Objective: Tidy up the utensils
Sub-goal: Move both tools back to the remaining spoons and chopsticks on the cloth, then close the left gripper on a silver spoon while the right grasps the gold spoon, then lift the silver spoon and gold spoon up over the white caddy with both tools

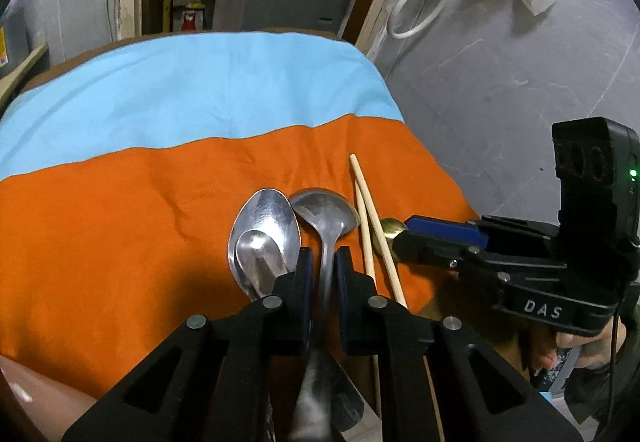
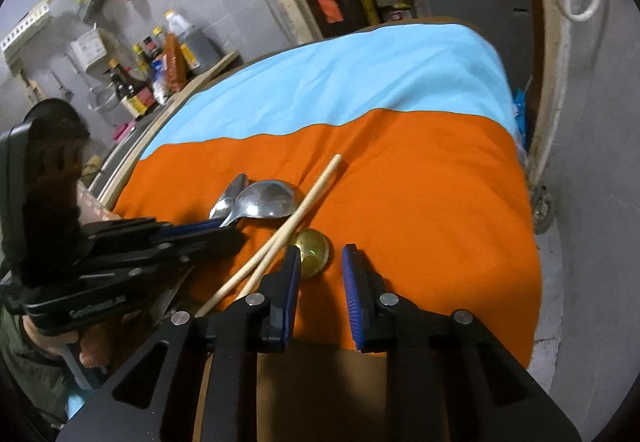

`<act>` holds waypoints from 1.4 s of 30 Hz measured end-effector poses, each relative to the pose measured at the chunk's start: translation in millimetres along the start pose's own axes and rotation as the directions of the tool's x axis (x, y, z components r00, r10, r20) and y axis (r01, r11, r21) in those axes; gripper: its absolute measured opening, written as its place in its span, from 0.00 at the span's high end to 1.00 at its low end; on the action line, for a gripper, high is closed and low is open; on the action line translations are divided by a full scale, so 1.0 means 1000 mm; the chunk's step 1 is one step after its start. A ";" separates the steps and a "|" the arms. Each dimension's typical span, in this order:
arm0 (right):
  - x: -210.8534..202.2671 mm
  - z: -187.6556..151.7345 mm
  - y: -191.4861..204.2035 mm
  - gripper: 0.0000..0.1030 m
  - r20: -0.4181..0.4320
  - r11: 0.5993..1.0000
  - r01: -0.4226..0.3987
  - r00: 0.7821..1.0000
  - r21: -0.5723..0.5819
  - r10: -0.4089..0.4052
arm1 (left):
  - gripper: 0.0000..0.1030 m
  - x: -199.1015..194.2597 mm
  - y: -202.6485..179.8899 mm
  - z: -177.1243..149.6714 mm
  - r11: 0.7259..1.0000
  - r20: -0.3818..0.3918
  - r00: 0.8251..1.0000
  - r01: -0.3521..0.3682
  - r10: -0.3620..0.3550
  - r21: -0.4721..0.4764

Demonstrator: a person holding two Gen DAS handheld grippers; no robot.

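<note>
Orange-and-blue cloth [image 1: 160, 202] covers our table. Our left gripper [image 1: 322, 262] straddles the ladle [image 1: 326, 216] handle, jaws narrow, contact unclear. Our right gripper [image 2: 322, 262] hangs wide open beside the brass spoon [image 2: 314, 252], whose bowl only the right view shows fully. Two nested steel spoons [image 1: 264, 234] and two wooden chopsticks [image 1: 372, 218] lie alongside.

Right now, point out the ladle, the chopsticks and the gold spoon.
ladle [image 1: 325, 211], left wrist view, on its bowl.
chopsticks [image 2: 304, 204], right wrist view, on the upper stick's shaft.
gold spoon [image 2: 314, 250], right wrist view, on its bowl.
</note>
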State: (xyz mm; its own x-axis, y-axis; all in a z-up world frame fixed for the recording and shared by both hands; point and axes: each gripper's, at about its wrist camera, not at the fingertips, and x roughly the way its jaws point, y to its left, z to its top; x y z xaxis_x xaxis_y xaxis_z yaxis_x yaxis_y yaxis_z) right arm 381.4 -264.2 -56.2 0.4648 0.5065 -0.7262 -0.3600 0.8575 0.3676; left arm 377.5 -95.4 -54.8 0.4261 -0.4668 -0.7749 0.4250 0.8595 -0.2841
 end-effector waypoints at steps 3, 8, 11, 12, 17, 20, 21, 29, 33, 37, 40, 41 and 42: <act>0.003 0.003 -0.001 0.81 -0.014 0.999 -0.033 0.999 -0.005 0.033 | 0.96 -0.001 -0.001 0.002 1.000 -0.002 1.000 -0.013 0.013 0.007; 0.005 0.003 0.005 0.91 -0.024 0.999 -0.002 1.000 -0.041 0.001 | 0.97 -0.003 0.000 0.000 1.000 0.029 1.000 -0.008 0.009 -0.016; 0.005 0.002 0.003 0.94 -0.016 1.000 -0.011 1.000 -0.016 0.010 | 0.97 -0.012 0.003 -0.004 0.999 0.063 0.998 -0.005 0.008 -0.043; 0.003 0.001 0.001 0.95 -0.009 1.000 -0.021 1.000 0.002 0.021 | 0.97 -0.016 0.004 -0.006 0.999 0.076 0.997 0.000 0.004 -0.049; -0.006 -0.007 0.002 0.98 0.034 0.998 -0.053 0.998 0.042 0.052 | 0.98 -0.034 -0.002 -0.018 0.999 0.145 0.989 -0.001 0.005 -0.033; -0.021 -0.014 0.008 0.98 0.099 0.999 -0.045 0.994 0.029 0.042 | 0.98 -0.045 -0.009 -0.025 1.000 0.197 0.980 0.008 -0.005 -0.014; -0.026 -0.016 0.010 0.98 0.120 0.999 -0.038 0.992 0.025 0.035 | 0.98 -0.049 -0.010 -0.027 1.000 0.215 0.976 0.009 -0.006 -0.012; -0.067 -0.031 0.038 0.99 0.333 0.995 0.081 0.941 -0.053 -0.059 | 0.98 -0.079 -0.021 -0.036 0.999 0.357 0.933 0.039 -0.041 0.013; -0.079 -0.035 0.053 0.99 0.420 0.986 0.135 0.904 -0.094 -0.083 | 0.98 -0.095 -0.024 -0.039 0.998 0.440 0.896 0.062 -0.063 0.018; -0.091 -0.037 0.068 0.99 0.492 0.978 0.169 0.866 -0.118 -0.090 | 0.98 -0.114 -0.025 -0.041 0.998 0.509 0.859 0.061 -0.061 0.016; -0.100 -0.037 0.082 0.99 0.543 0.969 0.200 0.835 -0.144 -0.092 | 0.98 -0.129 -0.025 -0.044 0.998 0.556 0.829 0.064 -0.059 0.011; -0.103 -0.037 0.086 0.99 0.555 0.967 0.207 0.827 -0.151 -0.091 | 0.98 -0.133 -0.023 -0.044 0.998 0.565 0.823 0.064 -0.058 0.009; -0.105 -0.038 0.088 0.99 0.564 0.965 0.211 0.821 -0.156 -0.088 | 0.98 -0.138 -0.022 -0.044 0.998 0.577 0.815 0.064 -0.055 0.004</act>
State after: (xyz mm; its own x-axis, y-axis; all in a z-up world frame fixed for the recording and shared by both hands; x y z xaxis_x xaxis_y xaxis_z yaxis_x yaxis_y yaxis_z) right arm 270.0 -245.2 30.9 0.8698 0.3910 -0.3009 -0.3752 0.9203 0.1112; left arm 273.8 -40.7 33.8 0.7848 -0.5477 -0.2901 0.4548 0.8269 -0.3307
